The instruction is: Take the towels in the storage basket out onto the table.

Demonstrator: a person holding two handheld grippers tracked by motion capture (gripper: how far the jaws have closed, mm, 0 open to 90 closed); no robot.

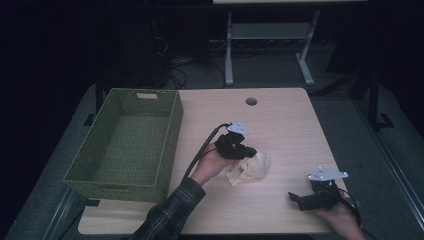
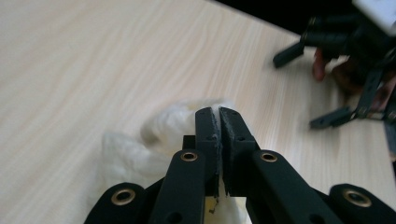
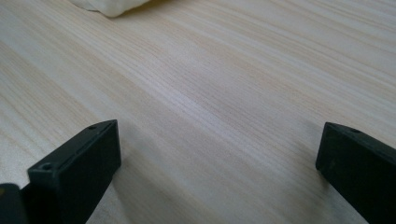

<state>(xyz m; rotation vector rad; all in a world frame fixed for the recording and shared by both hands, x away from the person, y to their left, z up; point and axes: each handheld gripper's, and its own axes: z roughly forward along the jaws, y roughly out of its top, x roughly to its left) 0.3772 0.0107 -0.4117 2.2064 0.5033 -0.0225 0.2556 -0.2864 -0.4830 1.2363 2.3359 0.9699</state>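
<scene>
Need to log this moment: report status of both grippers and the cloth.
Left gripper shut, down on the cream cloth; grip unconfirmed. Right gripper open, low over the bare table. Green basket left, nothing blocking.

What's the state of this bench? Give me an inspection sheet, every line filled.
Surface: pale wood table, grommet hole at the far edge.
Job's things: crumpled cream cloth mid-table.
Clutter: empty green woven basket on the left.
Grippers: left claw shut at the cloth, pinch unclear; right claw open over bare wood.
Cables: left cable trails along the forearm.
Surroundings: dark room, desk frame and floor wiring behind.
</scene>
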